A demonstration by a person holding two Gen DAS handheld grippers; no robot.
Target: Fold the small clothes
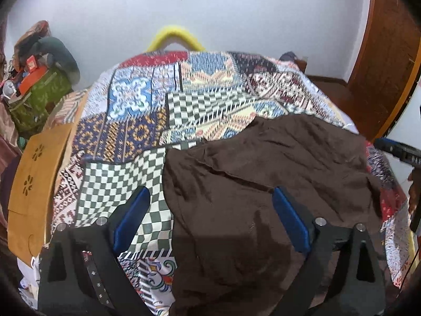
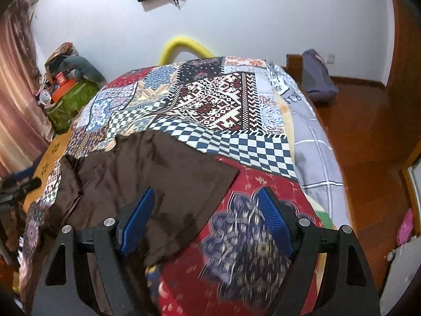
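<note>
A dark brown garment lies spread and wrinkled on a patchwork quilt on the bed. My left gripper is open above its left edge, one blue pad over the checkered quilt, the other over the cloth. In the right wrist view the garment lies at the left with a corner pointing right. My right gripper is open above that right edge, holding nothing. The right gripper's body shows at the far right of the left wrist view.
A wooden footboard stands left of the bed, with a green bag and clutter behind. A yellow curved bar rises at the far end. Grey sheet, wooden floor and a grey bag lie on the right.
</note>
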